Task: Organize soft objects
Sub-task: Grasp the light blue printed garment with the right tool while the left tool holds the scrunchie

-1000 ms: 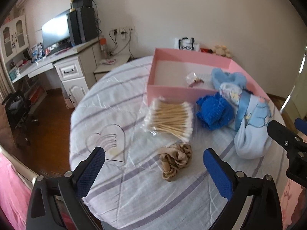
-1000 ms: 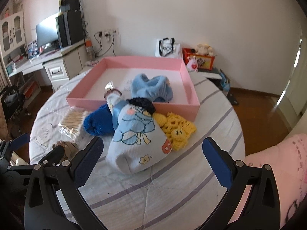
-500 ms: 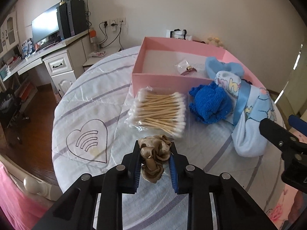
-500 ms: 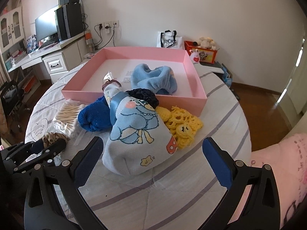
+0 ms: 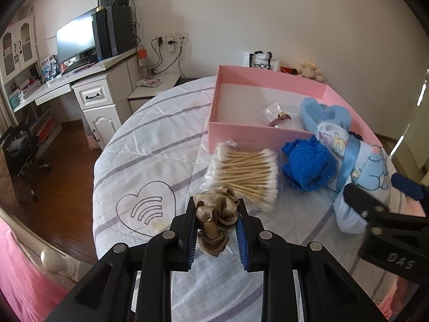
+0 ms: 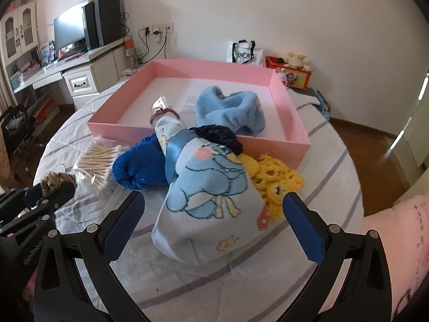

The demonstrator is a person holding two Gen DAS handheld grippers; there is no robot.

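My left gripper (image 5: pixel 216 209) is shut on a tan satin scrunchie (image 5: pixel 214 217) and holds it just above the bed, in front of a bag of cotton swabs (image 5: pixel 245 173). My right gripper (image 6: pixel 213 209) is open and empty, its fingers on either side of a light blue cartoon sock bundle (image 6: pixel 211 196). A dark blue knit piece (image 6: pixel 139 165), a yellow crochet piece (image 6: pixel 276 178) and a black scrunchie (image 6: pixel 218 135) lie against the pink box (image 6: pixel 278 145). A light blue fleece piece (image 6: pixel 230 110) lies inside the box.
The round bed (image 5: pixel 150 145) has a striped white cover with a heart drawing (image 5: pixel 146 208). A small plastic packet (image 5: pixel 276 112) lies in the box. A white desk with a monitor (image 5: pixel 75 40) stands at the far left. The floor drops off to the left.
My left gripper closed on the tan scrunchie and lifted it a little off the cover. My right gripper stayed open and moved slightly closer to the sock bundle.
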